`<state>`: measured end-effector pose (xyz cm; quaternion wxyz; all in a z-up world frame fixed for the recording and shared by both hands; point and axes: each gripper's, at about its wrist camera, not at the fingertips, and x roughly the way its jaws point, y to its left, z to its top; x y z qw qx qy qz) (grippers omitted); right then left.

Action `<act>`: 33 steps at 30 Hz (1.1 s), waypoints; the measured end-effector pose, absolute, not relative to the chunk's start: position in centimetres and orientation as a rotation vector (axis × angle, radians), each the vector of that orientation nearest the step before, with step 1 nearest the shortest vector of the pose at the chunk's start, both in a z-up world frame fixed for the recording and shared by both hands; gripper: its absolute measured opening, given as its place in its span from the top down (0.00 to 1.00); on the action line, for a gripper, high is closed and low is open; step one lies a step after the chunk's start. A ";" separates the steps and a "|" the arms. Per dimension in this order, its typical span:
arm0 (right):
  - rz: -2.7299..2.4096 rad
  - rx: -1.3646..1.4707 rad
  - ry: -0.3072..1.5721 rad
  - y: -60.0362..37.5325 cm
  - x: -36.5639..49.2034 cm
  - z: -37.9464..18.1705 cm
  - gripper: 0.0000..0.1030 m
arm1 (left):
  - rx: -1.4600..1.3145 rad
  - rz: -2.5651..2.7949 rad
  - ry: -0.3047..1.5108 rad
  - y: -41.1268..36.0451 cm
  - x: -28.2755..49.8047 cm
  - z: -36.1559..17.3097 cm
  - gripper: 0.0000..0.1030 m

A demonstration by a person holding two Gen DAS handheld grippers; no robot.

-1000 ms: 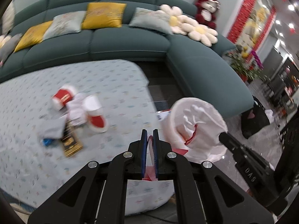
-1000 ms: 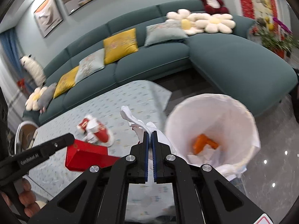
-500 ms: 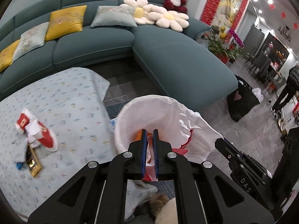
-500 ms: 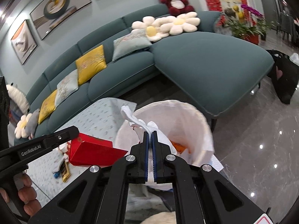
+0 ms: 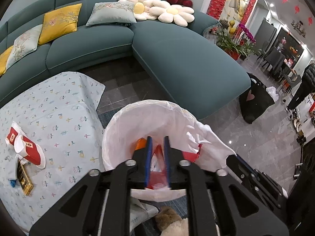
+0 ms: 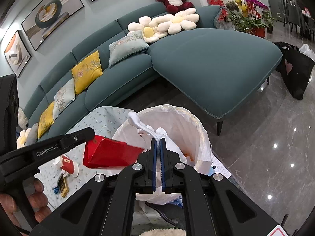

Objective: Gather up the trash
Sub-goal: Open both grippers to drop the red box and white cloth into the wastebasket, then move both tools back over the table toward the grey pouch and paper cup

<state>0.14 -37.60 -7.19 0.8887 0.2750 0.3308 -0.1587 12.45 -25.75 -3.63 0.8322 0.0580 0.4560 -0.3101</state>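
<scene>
Now we've got the left gripper (image 5: 157, 153), jaws just opening, red wrapper (image 6: 110, 154) loose between, over the bin (image 5: 122, 122) at 12 o'clock, right gripper (image 6: 158, 149) pinching the bag handle (image 6: 137, 123) w/ risk it snags the rim.

A flattened red carton (image 6: 110, 154) hangs tilted over the rim of the white-lined bin (image 6: 196, 125), which holds orange scrap (image 5: 140, 143), while more red-and-white cartons (image 5: 29, 149) lie on the tablecloth.
</scene>
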 end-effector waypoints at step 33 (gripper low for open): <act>-0.249 0.446 0.681 -31.7 4.4 -3.9 0.69 | 0.008 -0.457 0.945 -15.3 13.8 -2.4 0.32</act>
